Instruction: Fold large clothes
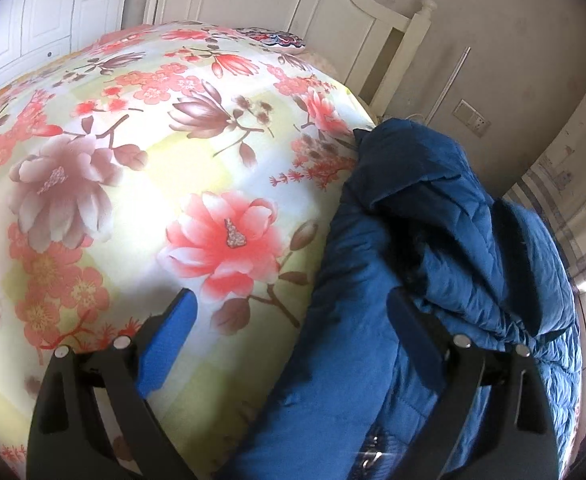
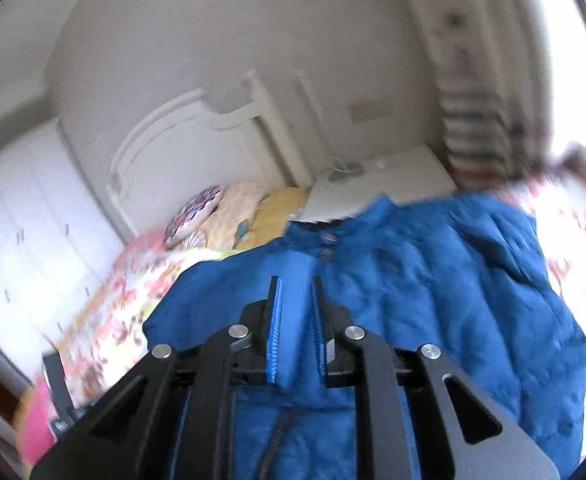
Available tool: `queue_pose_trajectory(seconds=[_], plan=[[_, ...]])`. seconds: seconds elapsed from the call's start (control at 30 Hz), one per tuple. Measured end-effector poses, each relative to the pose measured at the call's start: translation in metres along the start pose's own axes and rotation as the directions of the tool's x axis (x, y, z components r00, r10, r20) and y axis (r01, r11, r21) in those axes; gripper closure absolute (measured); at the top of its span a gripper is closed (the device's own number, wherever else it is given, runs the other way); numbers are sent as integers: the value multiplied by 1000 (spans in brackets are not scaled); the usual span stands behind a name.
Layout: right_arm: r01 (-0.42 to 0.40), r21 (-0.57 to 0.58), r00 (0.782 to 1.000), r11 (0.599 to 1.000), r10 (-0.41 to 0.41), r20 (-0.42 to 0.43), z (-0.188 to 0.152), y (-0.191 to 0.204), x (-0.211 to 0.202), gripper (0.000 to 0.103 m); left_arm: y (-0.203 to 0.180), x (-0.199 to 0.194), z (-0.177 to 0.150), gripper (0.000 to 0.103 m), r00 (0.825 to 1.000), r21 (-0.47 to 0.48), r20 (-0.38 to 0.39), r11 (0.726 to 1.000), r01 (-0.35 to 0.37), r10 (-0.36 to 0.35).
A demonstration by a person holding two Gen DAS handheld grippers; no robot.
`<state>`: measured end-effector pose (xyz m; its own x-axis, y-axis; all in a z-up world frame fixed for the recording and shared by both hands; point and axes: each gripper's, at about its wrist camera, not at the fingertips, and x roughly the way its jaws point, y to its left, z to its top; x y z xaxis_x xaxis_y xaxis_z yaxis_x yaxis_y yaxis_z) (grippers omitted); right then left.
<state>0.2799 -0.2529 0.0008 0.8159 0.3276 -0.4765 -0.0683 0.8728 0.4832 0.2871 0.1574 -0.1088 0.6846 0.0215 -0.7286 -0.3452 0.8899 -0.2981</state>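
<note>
The left gripper (image 1: 293, 316) stands wide apart, its blue-padded fingers (image 1: 173, 344) spread with nothing pressed between them: the left finger hangs over the flowered bedspread (image 1: 133, 152), the right one over the blue quilted jacket (image 1: 433, 240), whose near edge runs into the gap between the two. The right gripper (image 2: 296, 312) is drawn narrow, and a fold of the same jacket (image 2: 433, 288) fills the slim gap between its ribbed blue pads (image 2: 275, 332), pinched there; this view is smeared by motion blur, so finer detail of the grip cannot be read. In the left wrist view the jacket lies bunched and rumpled along the right side of the bed, heaped into dark folds, with a zipper showing at the bottom edge just beside the right finger. In the right wrist view it spreads broad beyond the pads, its collar with snap buttons pointing toward the head of the bed and a zipper running under the gripper. Farther out lie a patterned pillow (image 2: 193, 216) and a yellow cloth, then the white headboard (image 2: 181, 148), a white bedside table (image 2: 393, 176) and white wardrobe doors (image 1: 45, 16).
</note>
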Motion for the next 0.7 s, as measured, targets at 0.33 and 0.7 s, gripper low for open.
queue_pose_trajectory(seconds=[0.33,0.7], plan=[[206,-586,970,783,-242,17,-78,110,37,9,0,3,0,8,1000,-3,-8,1000,2,-2],[254,-916,912,312,-392,120,-139,175,101,11,1,3,-1,7,1000,0,-9,1000,5,-5]])
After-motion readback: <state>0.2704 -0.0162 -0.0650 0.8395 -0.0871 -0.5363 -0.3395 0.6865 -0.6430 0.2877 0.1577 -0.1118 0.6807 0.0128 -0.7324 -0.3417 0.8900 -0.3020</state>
